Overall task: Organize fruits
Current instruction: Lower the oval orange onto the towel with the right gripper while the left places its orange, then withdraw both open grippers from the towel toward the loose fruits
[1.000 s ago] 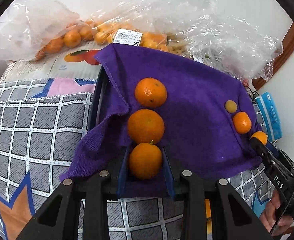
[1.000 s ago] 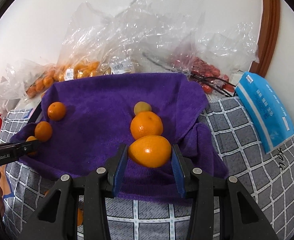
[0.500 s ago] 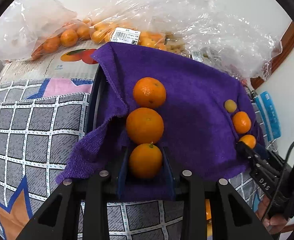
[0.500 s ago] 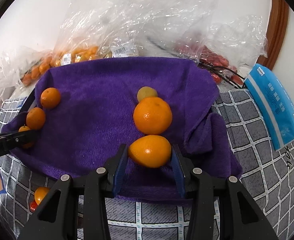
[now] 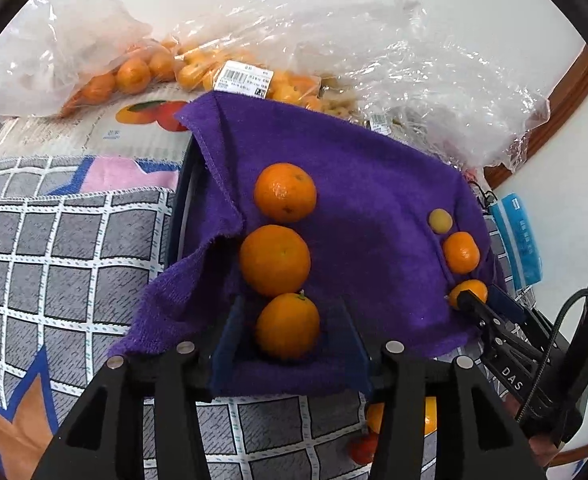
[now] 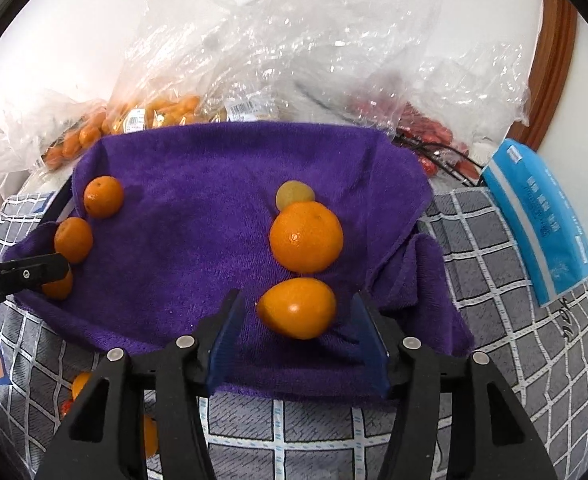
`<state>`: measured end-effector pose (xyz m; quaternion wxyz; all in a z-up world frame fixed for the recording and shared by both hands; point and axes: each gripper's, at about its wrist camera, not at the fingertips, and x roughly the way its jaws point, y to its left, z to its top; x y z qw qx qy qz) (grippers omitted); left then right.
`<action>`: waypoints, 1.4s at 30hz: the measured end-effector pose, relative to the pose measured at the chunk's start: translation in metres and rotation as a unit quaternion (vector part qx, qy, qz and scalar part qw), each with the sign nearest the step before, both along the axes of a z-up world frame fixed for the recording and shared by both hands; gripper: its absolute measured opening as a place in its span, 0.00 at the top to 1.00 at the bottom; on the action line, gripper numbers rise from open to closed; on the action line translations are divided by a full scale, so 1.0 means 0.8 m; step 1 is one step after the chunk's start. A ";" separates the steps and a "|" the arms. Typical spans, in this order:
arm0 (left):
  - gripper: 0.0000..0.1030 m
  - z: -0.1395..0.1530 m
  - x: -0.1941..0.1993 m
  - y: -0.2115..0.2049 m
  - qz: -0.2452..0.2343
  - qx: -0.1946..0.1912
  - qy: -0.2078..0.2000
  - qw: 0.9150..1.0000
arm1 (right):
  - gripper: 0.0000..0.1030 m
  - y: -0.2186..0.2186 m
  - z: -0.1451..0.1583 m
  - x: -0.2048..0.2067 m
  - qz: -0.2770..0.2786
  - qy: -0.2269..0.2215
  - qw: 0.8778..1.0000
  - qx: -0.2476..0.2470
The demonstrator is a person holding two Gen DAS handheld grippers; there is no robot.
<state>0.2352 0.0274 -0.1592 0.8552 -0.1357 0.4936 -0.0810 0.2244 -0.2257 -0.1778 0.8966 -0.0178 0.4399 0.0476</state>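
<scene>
Bright, even light; fisheye-warped, dark-vignetted edges

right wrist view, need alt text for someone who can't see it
The right gripper, jaws opening, frames an orange lying on a purple towel, pads clear of it. A rounder orange and a small yellow fruit lie beyond; three more oranges line the towel's left edge by the left gripper.

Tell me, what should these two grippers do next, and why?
Probably draw both back. The left gripper and right gripper are opening, each orange already resting free on the purple towel, ending a row.
</scene>
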 end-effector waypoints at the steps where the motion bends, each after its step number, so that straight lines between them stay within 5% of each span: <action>1: 0.52 0.003 -0.002 0.000 0.001 0.000 -0.003 1.000 | 0.43 -0.002 0.004 -0.003 -0.002 -0.005 1.000 0.003; 17: 0.49 0.041 -0.059 0.004 0.005 0.019 -0.034 0.999 | 0.47 0.015 0.030 -0.072 0.026 -0.012 0.999 0.044; 25: 0.49 0.031 -0.085 0.030 0.023 0.024 -0.026 0.999 | 0.59 0.050 0.006 -0.096 0.063 0.016 0.997 0.048; 42: 0.49 0.008 -0.119 0.068 0.040 0.013 -0.010 0.999 | 0.59 0.094 -0.002 -0.113 0.104 0.028 0.993 0.046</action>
